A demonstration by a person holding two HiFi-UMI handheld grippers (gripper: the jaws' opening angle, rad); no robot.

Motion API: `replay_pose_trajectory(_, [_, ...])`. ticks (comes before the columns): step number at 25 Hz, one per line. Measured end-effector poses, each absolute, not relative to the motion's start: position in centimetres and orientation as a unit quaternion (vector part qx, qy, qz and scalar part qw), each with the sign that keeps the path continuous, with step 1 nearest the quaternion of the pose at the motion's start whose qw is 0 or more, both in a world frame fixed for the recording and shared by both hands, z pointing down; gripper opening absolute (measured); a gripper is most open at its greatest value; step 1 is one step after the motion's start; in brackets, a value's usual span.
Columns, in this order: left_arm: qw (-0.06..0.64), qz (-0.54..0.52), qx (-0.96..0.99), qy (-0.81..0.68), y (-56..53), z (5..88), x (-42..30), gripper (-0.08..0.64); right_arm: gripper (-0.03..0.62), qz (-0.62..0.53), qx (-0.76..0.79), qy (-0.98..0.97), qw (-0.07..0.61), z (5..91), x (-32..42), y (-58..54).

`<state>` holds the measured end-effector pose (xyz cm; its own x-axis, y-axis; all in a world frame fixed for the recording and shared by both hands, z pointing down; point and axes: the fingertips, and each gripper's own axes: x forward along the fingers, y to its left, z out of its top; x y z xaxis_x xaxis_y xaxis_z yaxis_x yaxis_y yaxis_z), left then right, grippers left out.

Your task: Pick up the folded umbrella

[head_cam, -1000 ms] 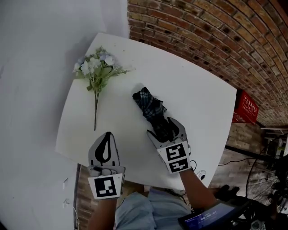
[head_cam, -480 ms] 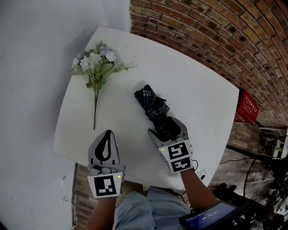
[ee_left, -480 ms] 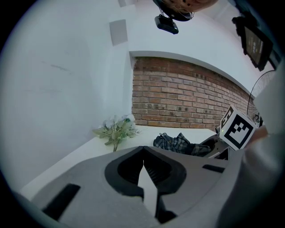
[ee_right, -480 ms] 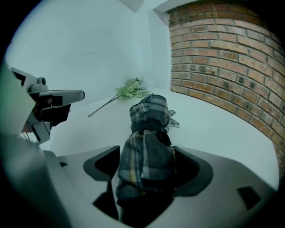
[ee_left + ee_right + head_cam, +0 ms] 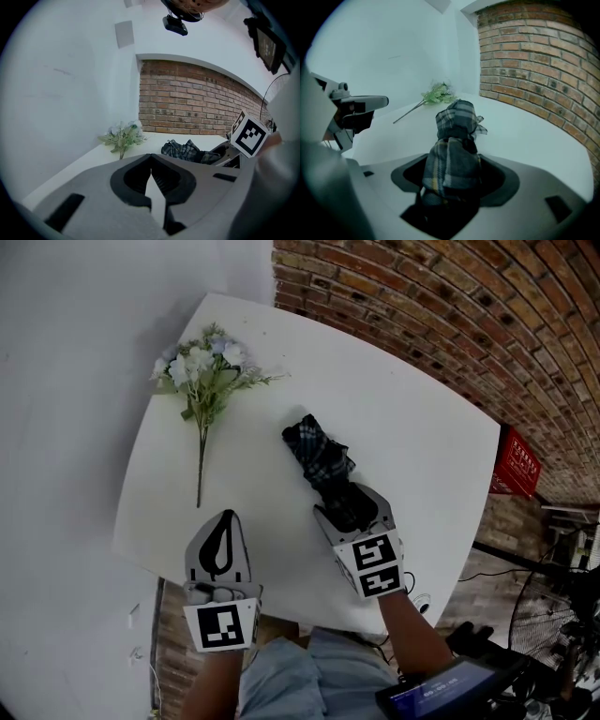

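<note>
The folded umbrella (image 5: 319,457), dark plaid cloth, lies on the white table (image 5: 422,446) and points away from me. My right gripper (image 5: 349,502) is over its near end, and its jaws are closing with the umbrella (image 5: 457,140) between them. Dark gaps still show on both sides of the cloth. My left gripper (image 5: 223,517) hovers near the table's front left edge, shut and empty, its tips meeting (image 5: 150,155). The umbrella (image 5: 185,151) also shows to its right in the left gripper view.
A bunch of pale artificial flowers (image 5: 202,376) lies at the table's far left. A brick wall (image 5: 450,306) runs behind the table and a white wall stands at the left. A red box (image 5: 514,465) sits on the floor past the right edge.
The right gripper's jaws have drawn slightly closer around the umbrella's near end. Both hands have stayed almost where they were.
</note>
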<state>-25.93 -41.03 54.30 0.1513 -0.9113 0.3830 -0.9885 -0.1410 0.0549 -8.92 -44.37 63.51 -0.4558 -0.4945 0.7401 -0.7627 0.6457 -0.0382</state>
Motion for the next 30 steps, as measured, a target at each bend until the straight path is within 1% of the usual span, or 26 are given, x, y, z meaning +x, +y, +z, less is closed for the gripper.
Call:
replay_pose_trajectory(4, [0.15, 0.13, 0.743, -0.64, -40.91, 54.51, -26.0, 0.008, 0.275, 0.187, 0.378, -0.833, 0.359, 63.55, -8.97, -44.31])
replay_pose_trajectory(17, [0.15, 0.131, 0.738, -0.645, -40.42, 54.27, -26.14, 0.008, 0.196, 0.189, 0.389, -0.831, 0.35, 63.35, -8.86, -44.29])
replay_pose_trajectory(30, [0.143, 0.131, 0.74, -0.644, -40.42, 53.76, -25.75, 0.008, 0.184, 0.199, 0.396, -0.831, 0.336, 63.03, -8.91, -44.07])
